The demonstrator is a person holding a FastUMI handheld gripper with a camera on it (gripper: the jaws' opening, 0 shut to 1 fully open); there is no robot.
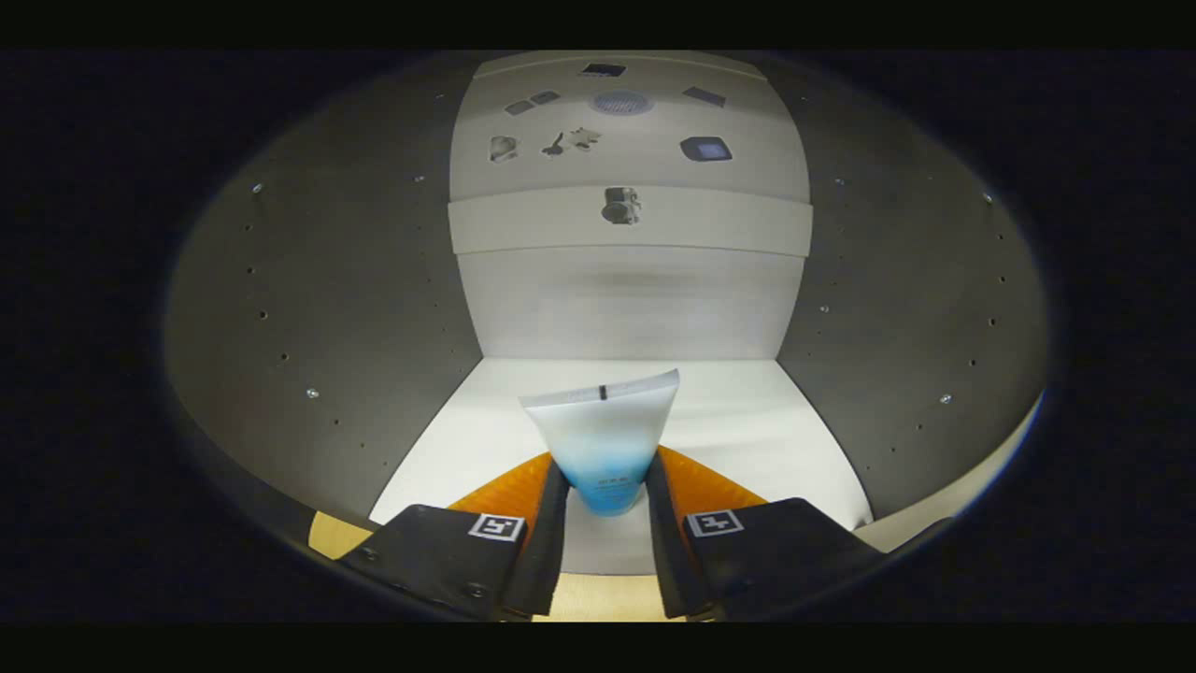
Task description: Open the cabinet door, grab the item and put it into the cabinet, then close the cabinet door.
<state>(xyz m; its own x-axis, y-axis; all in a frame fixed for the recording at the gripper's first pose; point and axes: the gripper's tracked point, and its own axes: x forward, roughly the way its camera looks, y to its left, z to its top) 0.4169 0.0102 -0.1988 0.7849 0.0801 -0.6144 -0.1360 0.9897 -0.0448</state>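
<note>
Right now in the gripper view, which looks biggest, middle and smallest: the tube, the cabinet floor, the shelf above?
1. cabinet floor
2. shelf
3. tube, held by the tool. Floor and shelf look close; nearness skews it.

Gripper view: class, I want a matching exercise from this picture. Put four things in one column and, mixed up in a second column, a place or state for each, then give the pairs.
Things
1. tube
2. gripper
3. cabinet floor
4. cabinet side walls

Descriptions
A. dotted with rows of small holes
B. white, lying under the tube
C. shut on the tube
D. white above, blue below, crimped end up

Pairs: 1-D, 2-C, 3-B, 4-A
</note>
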